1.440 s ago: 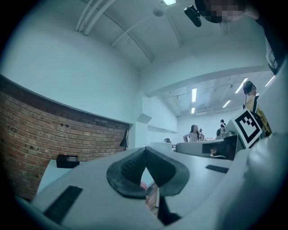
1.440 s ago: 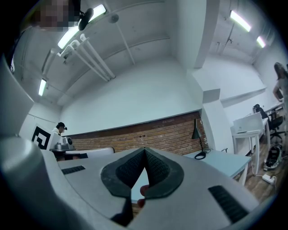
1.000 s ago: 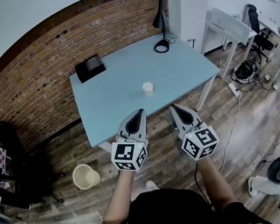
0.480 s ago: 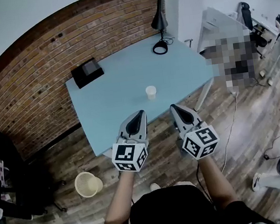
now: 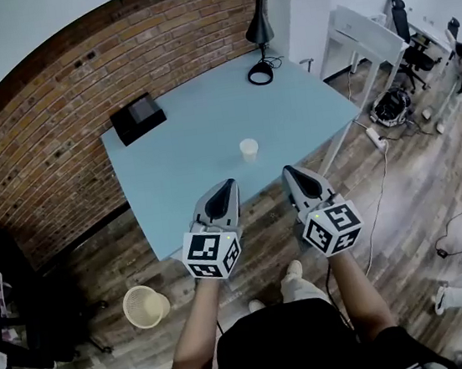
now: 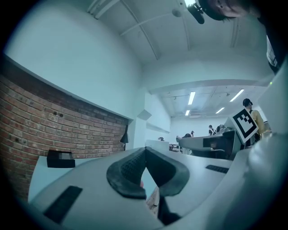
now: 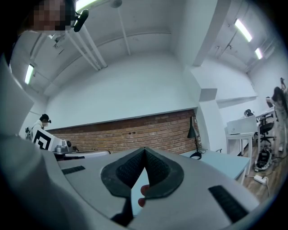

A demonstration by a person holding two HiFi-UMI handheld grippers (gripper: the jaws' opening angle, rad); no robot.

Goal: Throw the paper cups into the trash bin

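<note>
I see one paper cup (image 5: 249, 148), small and pale cream, standing upright with its open mouth up, alone on the light blue desk (image 5: 199, 133), closer to the edge on my side. The trash bin (image 5: 146, 306) is a pale, round, open-topped basket, upright on the wooden floor (image 5: 98, 264) off the desk's near left corner, well apart from the cup

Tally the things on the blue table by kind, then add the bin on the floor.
Cup: 1
Lamp: 1
Black box: 1
Bin: 1
Total: 4
</note>
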